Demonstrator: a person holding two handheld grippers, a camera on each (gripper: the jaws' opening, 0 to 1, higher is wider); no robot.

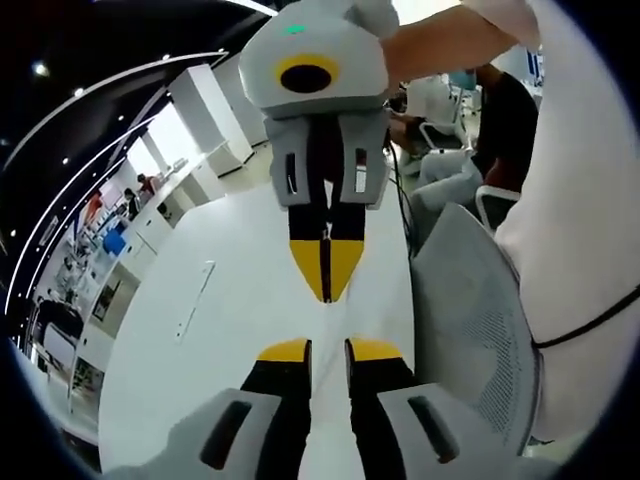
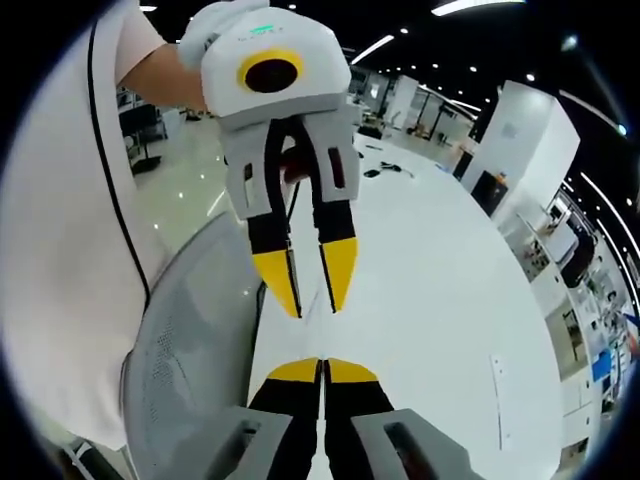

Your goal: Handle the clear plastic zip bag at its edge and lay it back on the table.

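Observation:
My left gripper (image 1: 330,350) rises from the bottom of the left gripper view with its yellow-tipped jaws a narrow gap apart and nothing visible between them. My right gripper (image 1: 325,290) hangs down facing it, tips pressed together, a short way beyond. In the right gripper view my right gripper (image 2: 323,368) is shut with its tips touching. There the left gripper (image 2: 314,305) points down at it, jaws slightly apart. Both hover over the white table (image 1: 250,300) (image 2: 430,300). I cannot tell whether any clear film lies between the shut jaws.
A grey mesh chair back (image 1: 470,320) (image 2: 200,330) stands at the table's edge beside the person's white shirt (image 1: 580,200) (image 2: 60,200). A thin slot (image 1: 195,298) (image 2: 497,400) is set in the tabletop. Small dark items (image 2: 385,170) lie at the far end. Office desks and seated people are behind.

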